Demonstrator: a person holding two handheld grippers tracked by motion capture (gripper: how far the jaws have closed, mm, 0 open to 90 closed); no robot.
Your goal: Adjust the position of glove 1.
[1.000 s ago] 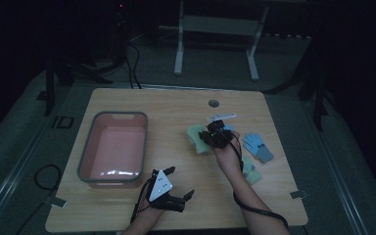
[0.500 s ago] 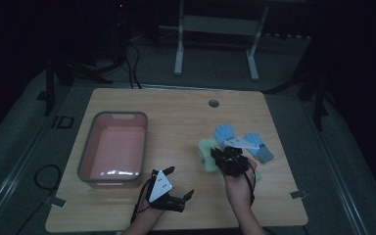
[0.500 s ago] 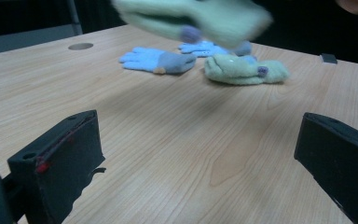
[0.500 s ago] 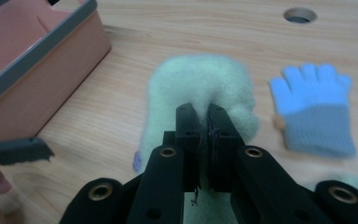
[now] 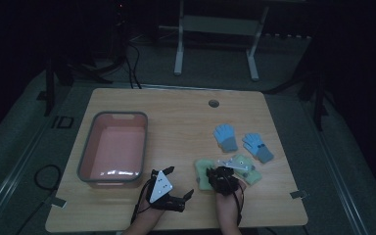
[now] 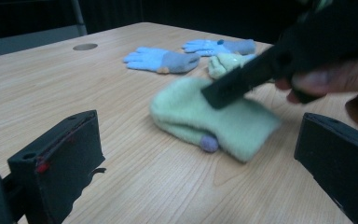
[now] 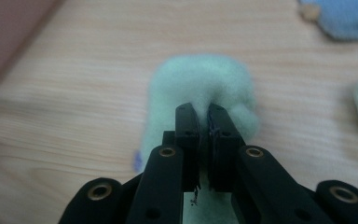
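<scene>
My right gripper (image 7: 204, 112) is shut on the fabric of a pale green glove (image 7: 200, 79), which lies rumpled on the wooden table (image 5: 176, 117). In the high view that glove (image 5: 203, 172) sits near the front edge, just left of the right gripper (image 5: 215, 172). A second pale green glove (image 5: 247, 169) lies to its right. My left gripper (image 5: 178, 182) rests near the front edge, open with nothing between its jaws. In the left gripper view (image 6: 200, 135) it faces the green glove (image 6: 205, 112), with the right gripper (image 6: 242, 81) over it.
Two blue gloves (image 5: 225, 137) (image 5: 258, 147) lie side by side on the right half of the table. A pink tub with a grey rim (image 5: 85, 152) stands at the left. A round cable hole (image 5: 213, 103) is near the back edge.
The right gripper has carried the green glove from the table's middle right toward the front edge and lowered it onto the table. The left gripper has stayed put.
</scene>
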